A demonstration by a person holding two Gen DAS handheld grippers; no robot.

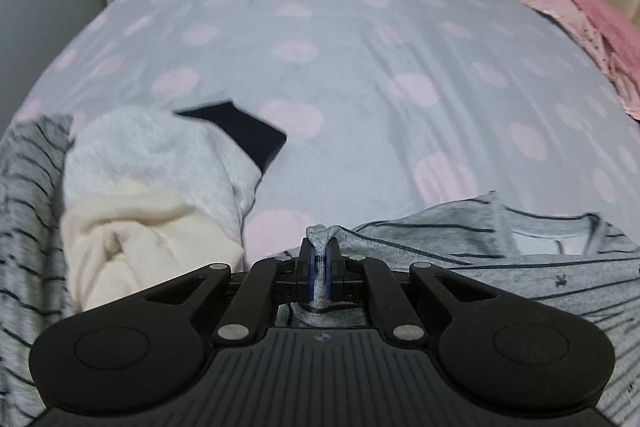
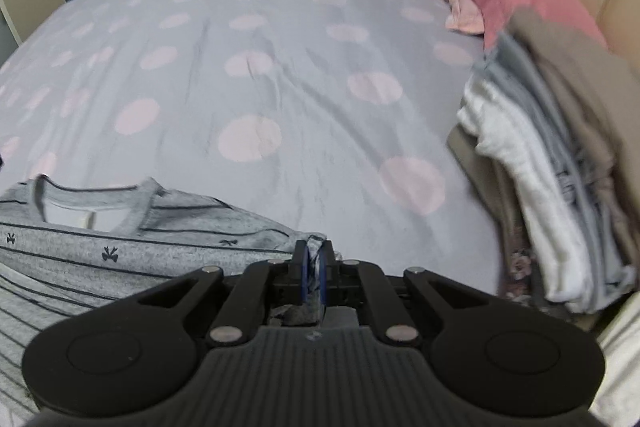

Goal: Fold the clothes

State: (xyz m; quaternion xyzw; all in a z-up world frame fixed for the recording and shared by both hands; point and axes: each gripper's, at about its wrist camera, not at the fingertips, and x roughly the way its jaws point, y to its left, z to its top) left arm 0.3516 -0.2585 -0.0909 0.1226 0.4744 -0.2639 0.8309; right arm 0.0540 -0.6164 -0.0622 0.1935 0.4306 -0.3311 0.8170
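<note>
Both grippers, left gripper (image 1: 319, 259) and right gripper (image 2: 314, 259), clench the striped grey shirt's (image 2: 120, 247) shoulders above the bed (image 1: 340, 47); keep tension even while laying it flat.

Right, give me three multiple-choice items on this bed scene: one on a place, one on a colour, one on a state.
1. Where does the stack of folded clothes lie in the right wrist view?
A. At the right edge of the bed
B. In the middle of the bed
C. On the floor

2. What colour are the dots on the grey bedsheet?
A. Green
B. Pale pink
C. Black

3. How does the left gripper stand?
A. Wide open over bare sheet
B. Shut on the striped grey shirt
C. Shut on a pink towel

Answers: 1 A, the stack sits at the right side; 2 B, the dots look pale pink; 3 B, grey cloth is pinched between its fingers.
</note>
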